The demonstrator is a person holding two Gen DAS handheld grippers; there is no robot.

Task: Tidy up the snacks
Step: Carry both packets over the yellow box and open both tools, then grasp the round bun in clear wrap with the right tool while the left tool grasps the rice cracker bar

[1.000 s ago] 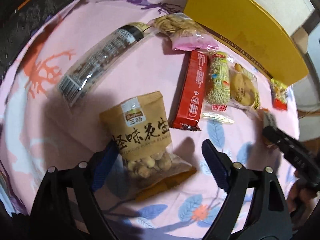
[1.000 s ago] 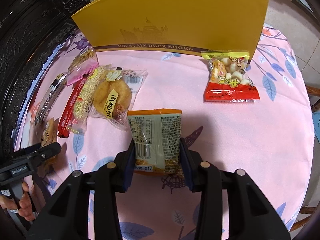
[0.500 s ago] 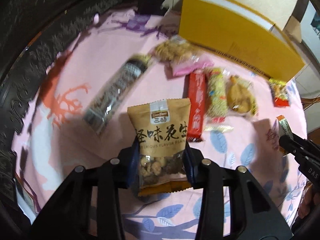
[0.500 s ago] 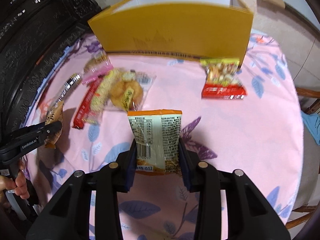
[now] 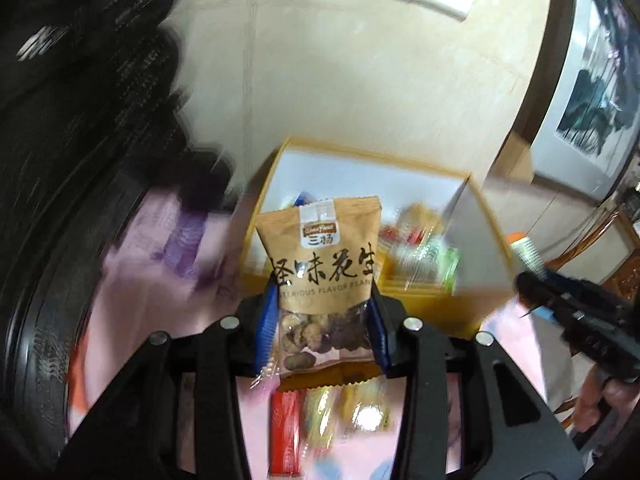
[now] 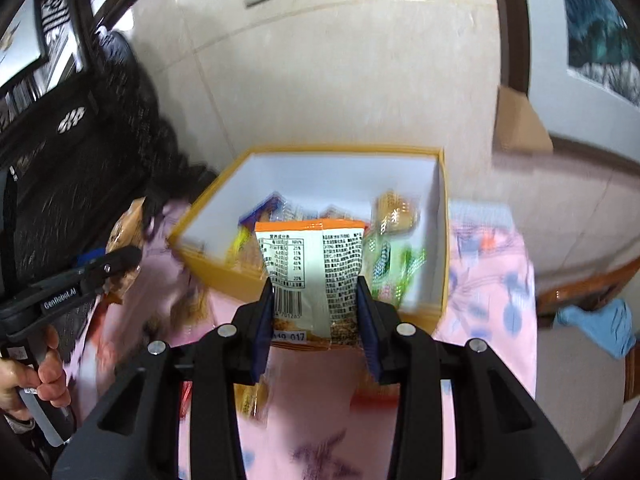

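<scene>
Packets lifted off the worktop, both claws loaded.
Left claw (image 5: 322,330) has just clamped the peanut bag (image 5: 320,264); right claw (image 6: 316,320) grips the orange packet (image 6: 312,264). Both now hang before the open box (image 6: 436,240) at twelve o'clock, ready to drop in.

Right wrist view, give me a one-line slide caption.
Right tongs grip an orange-edged snack packet above the open yellow box, which already holds snacks.
</scene>
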